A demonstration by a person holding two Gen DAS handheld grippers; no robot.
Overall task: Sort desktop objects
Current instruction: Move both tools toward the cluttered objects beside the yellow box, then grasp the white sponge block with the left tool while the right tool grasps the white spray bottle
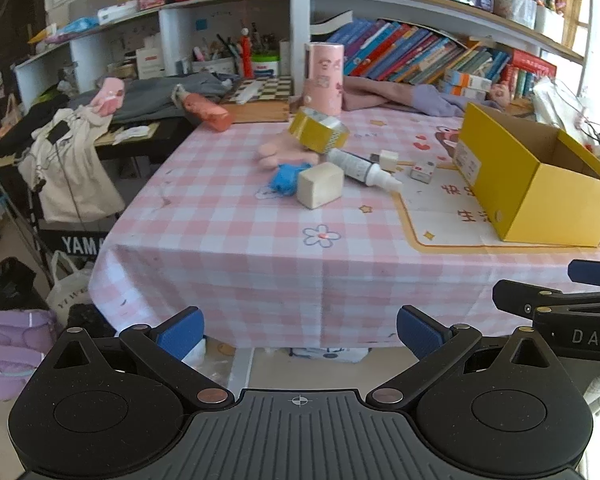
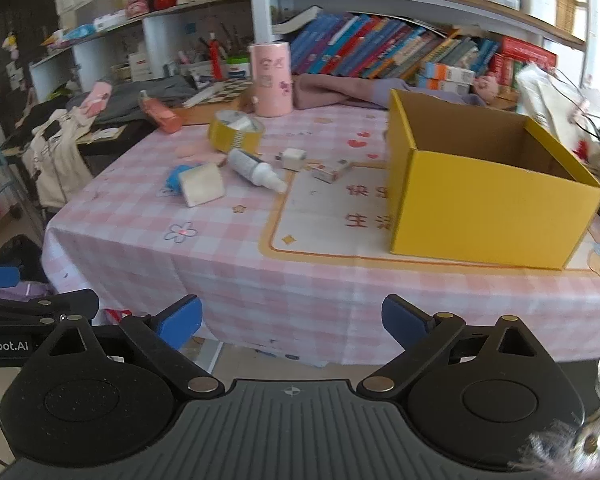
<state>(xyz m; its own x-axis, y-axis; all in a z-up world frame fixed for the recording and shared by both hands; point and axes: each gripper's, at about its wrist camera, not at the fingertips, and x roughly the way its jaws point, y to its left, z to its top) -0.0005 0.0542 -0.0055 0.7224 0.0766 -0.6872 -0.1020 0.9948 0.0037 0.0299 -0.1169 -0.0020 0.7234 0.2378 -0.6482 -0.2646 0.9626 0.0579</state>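
Both grippers, left gripper (image 1: 300, 334) and right gripper (image 2: 292, 324), jaws wide, empty; yellow box (image 2: 488, 196) well ahead on table.

Background clutter around the desk
Bookshelf (image 1: 420, 52) with a row of leaning books behind; pink cylinder (image 1: 324, 78) upright at the far edge, checkered board (image 1: 260, 90) beside it. Grey clothes (image 1: 156, 96) and a cream garment (image 1: 66, 164) piled left; purple backpack (image 1: 12, 344) and black bag (image 1: 10, 284) on the floor.
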